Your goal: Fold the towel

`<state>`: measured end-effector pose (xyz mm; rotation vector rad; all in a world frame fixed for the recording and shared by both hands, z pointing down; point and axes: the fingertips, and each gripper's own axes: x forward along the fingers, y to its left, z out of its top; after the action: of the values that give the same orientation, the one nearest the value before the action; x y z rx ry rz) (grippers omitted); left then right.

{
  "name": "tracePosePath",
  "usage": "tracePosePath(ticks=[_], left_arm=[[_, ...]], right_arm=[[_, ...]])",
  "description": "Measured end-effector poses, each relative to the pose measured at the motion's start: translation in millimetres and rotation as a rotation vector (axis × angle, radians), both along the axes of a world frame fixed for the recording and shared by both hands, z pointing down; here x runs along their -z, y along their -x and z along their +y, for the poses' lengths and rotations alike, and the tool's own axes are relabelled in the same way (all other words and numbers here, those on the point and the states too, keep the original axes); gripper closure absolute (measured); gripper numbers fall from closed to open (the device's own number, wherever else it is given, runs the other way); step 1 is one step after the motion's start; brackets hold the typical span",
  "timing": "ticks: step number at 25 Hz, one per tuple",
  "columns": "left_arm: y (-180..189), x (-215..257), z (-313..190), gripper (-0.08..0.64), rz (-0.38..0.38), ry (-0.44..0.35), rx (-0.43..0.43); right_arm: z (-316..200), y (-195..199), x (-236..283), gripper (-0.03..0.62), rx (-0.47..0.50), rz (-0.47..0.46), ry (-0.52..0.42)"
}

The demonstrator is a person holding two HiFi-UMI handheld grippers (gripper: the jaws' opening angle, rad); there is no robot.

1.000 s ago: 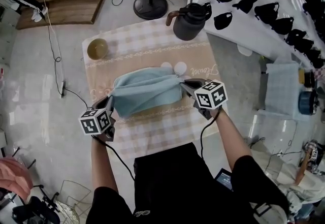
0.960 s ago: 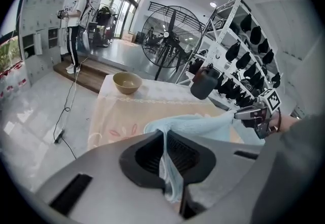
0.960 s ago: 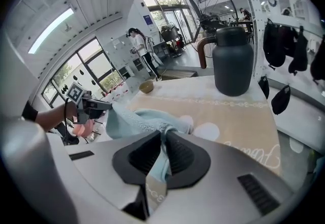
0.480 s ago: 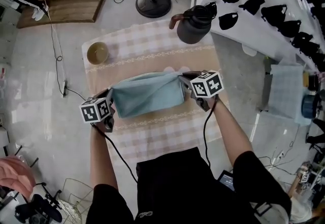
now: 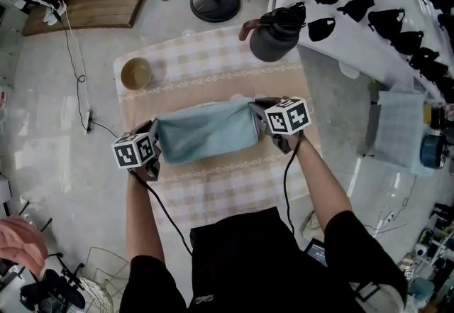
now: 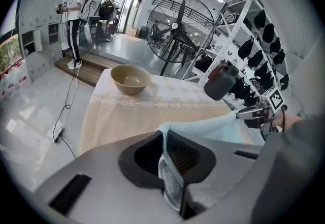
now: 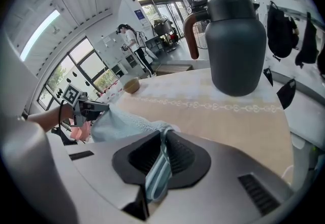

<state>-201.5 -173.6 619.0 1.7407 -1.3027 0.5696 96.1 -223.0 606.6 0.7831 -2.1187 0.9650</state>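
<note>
A light blue towel (image 5: 206, 133) hangs stretched between my two grippers just above the checked beige tablecloth (image 5: 213, 70). My left gripper (image 5: 153, 141) is shut on the towel's left end, and its view shows the cloth edge (image 6: 170, 172) pinched between the dark pads. My right gripper (image 5: 257, 117) is shut on the towel's right end, with folded blue layers (image 7: 157, 172) clamped between its pads. The towel looks doubled, its upper edge taut and its lower part sagging towards the table.
A tan bowl (image 5: 135, 72) stands at the table's far left, and a dark jug (image 5: 277, 33) with a brown handle at the far right. A fan base (image 5: 215, 1) is on the floor beyond. White shelves with black items (image 5: 383, 13) run along the right.
Both grippers have come down and towards me with the towel, which now hangs lower and flatter over the table. The white objects seen behind the towel are now hidden.
</note>
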Motion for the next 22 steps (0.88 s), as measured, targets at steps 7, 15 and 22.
tracePosePath(ticks=[7, 15, 22], left_arm=[[7, 17, -4, 0.350, 0.044, -0.092, 0.067], [9, 22, 36, 0.314, 0.051, -0.087, 0.082], [-4, 22, 73, 0.315, 0.050, -0.079, 0.104]], right_arm=[[-10, -4, 7, 0.402, -0.066, -0.009, -0.075], [5, -2, 18, 0.379, -0.032, -0.030, -0.105], [20, 24, 37, 0.377, 0.093, -0.025, -0.178]])
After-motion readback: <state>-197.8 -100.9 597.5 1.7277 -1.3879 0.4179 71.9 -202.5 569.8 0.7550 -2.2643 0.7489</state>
